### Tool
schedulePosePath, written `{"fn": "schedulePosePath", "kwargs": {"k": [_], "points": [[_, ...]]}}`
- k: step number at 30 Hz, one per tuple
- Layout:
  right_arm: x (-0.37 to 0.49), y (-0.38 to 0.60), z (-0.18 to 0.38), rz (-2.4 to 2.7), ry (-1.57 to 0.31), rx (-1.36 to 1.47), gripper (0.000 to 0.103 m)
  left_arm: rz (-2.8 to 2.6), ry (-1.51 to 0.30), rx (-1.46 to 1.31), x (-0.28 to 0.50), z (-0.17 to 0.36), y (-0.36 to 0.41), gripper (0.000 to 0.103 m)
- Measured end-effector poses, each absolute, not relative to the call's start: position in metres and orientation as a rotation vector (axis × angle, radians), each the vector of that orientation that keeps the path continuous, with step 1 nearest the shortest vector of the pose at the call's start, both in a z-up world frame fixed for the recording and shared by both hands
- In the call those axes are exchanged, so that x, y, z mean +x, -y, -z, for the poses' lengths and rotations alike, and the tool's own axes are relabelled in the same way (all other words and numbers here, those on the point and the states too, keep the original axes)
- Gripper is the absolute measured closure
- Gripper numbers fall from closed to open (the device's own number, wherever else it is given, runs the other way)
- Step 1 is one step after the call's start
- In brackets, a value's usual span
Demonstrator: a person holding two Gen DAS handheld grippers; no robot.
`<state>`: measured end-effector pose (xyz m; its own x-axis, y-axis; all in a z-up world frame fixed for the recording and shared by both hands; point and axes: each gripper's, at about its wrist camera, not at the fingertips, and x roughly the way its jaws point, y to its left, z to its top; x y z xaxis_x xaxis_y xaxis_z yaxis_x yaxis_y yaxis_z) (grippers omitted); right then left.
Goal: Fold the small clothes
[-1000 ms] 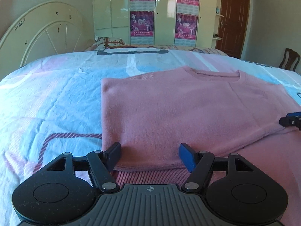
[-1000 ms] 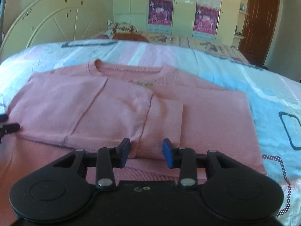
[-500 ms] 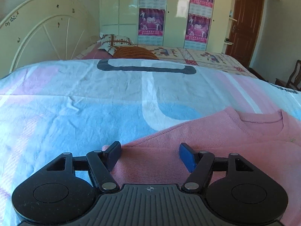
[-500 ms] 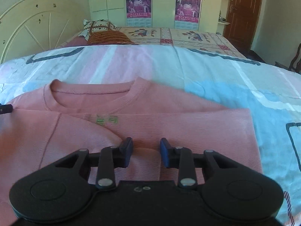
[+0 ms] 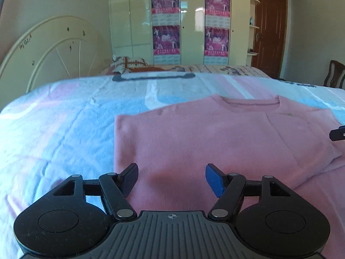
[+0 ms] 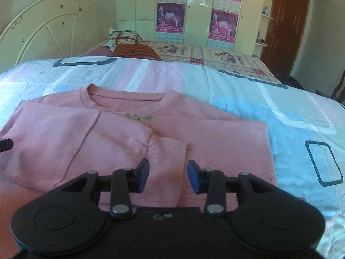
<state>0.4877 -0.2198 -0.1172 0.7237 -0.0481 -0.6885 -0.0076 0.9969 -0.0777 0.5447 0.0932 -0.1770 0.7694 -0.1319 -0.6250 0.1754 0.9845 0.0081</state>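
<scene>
A pink sweater [image 5: 215, 133] lies flat on the bed with its collar at the far side and both sleeves folded in over the body. It also shows in the right wrist view [image 6: 120, 138]. My left gripper [image 5: 171, 179] is open and empty, hovering over the sweater's left part near its left edge. My right gripper [image 6: 168, 176] is open and empty, over the folded sleeve cuff [image 6: 168, 151]. Each gripper's tip shows at the edge of the other's view.
The bed cover [image 5: 54, 129] is pale blue, pink and white and spreads wide to the left and right [image 6: 301, 116]. A cream headboard [image 5: 54, 49], pillows [image 6: 129, 43], a wardrobe [image 5: 189, 21], a brown door [image 5: 269, 32] and a chair [image 5: 334, 73] stand beyond.
Both grippers moved toward the collar half a second ago, then drew back toward the sweater's near part. The right jaws have opened wider. The sweater lies as before.
</scene>
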Motion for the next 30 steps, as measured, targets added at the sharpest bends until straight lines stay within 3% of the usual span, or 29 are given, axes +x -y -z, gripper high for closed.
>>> {"fn": "schedulePosePath", "kwargs": {"k": [3, 7, 18, 23, 26, 30], "points": [[0.491, 0.214, 0.139, 0.012, -0.861, -0.132, 0.063, 0.135, -0.699, 0.051, 0.537, 0.185, -0.098, 0.035], [0.474, 0.226, 0.119, 0.021, -0.814, -0.029, 0.064, 0.115, -0.698, 0.035, 0.512, 0.176, -0.106, 0.035], [0.333, 0.311, 0.108, 0.071, -0.800, 0.146, 0.060, 0.046, -0.772, 0.072, 0.392, 0.178, -0.138, 0.035], [0.269, 0.349, 0.116, 0.117, -0.810, 0.268, 0.059, 0.085, -0.810, -0.135, 0.341, 0.181, -0.160, 0.035], [0.233, 0.365, 0.123, 0.117, -0.818, 0.343, 0.050, 0.121, -0.816, -0.257, 0.314, 0.182, -0.176, 0.035], [0.198, 0.377, 0.137, 0.086, -0.846, 0.455, 0.050, 0.171, -0.829, -0.396, 0.284, 0.190, -0.194, 0.036]]}}
